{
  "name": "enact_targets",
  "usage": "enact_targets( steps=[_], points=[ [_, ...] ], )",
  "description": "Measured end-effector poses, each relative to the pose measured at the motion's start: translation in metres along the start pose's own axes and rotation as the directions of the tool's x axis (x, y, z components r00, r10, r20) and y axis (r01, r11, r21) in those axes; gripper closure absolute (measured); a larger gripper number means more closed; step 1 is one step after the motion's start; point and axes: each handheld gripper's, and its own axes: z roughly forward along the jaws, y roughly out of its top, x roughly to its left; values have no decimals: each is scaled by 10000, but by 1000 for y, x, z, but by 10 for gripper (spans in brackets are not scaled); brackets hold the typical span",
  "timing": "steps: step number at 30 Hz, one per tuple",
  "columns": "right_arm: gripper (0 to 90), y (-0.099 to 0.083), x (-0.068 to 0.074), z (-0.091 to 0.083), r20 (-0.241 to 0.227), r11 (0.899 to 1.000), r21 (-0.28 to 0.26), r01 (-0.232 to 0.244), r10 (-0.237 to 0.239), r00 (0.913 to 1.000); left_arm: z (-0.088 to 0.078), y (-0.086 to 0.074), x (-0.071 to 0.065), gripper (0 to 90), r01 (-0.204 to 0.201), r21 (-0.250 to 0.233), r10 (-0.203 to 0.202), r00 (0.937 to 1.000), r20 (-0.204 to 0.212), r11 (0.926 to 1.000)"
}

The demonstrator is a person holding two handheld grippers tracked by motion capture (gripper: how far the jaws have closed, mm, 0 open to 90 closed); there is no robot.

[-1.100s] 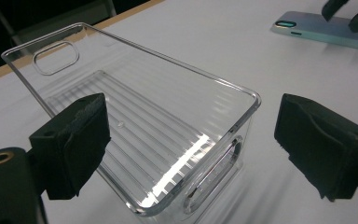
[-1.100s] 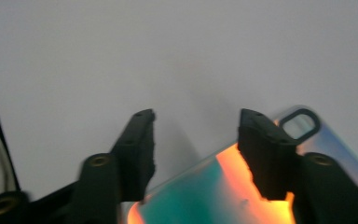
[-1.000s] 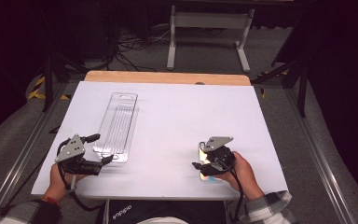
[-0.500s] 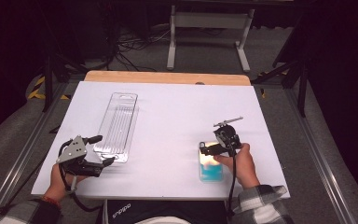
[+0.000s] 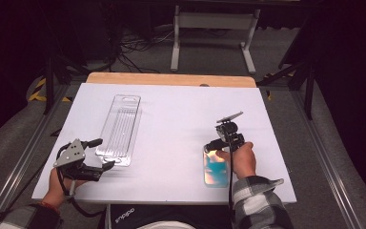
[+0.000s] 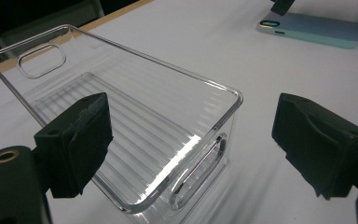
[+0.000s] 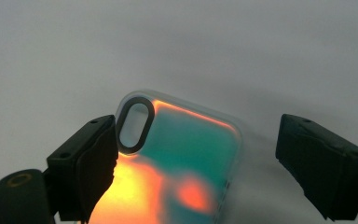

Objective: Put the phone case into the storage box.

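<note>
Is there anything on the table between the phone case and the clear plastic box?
Nothing visible. Bare white table lies between the phone case under the open right tongs and the clear plastic box by the left tongs.

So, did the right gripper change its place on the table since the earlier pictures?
Yes. In the high view the right gripper went up the picture toward the table's wooden far edge, leaving the phone case nearer the person.

The white counter is evenly lit from overhead while the room around it sinks into near black. Soft shadows lie close under the clear ribbed plastic tray, whose rim catches sharp white glints. The iridescent teal-orange phone case glares warmly and looks soft; the black fingers there blur slightly.
</note>
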Motion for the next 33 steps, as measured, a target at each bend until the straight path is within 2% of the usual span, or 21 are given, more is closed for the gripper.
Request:
enact_targets(
  steps=[3,7,11,16,18,21,26,33],
  points=[
    [126,-1,2,5,-79,9996,265,-103,106,9999,-1,1,0,126,-19,28,19,10000,29,10000],
    [114,-2,6,7,-276,9995,203,-249,254,9993,0,0,0,126,30,-22,-30,10000,20,10000],
    [114,0,9,7,-141,9996,59,-274,275,9995,1,0,0,126,38,8,-38,10000,2,10000],
    [108,1,12,13,168,9994,141,-313,310,9994,1,0,-1,127,16,79,-16,10000,27,10000],
    [97,1,11,15,430,9984,58,-570,567,9975,1,0,0,128,-27,73,27,10000,-34,10000],
    [99,1,10,18,225,9971,37,-763,762,9968,1,0,-1,129,-12,91,12,10000,30,10000],
    [101,1,18,20,328,9987,129,-491,487,9983,1,0,-1,129,12,53,-12,10000,7,10000],
    [106,1,19,21,435,9992,132,-388,382,9983,1,0,-1,129,-53,126,52,10000,48,9999]
  ],
)
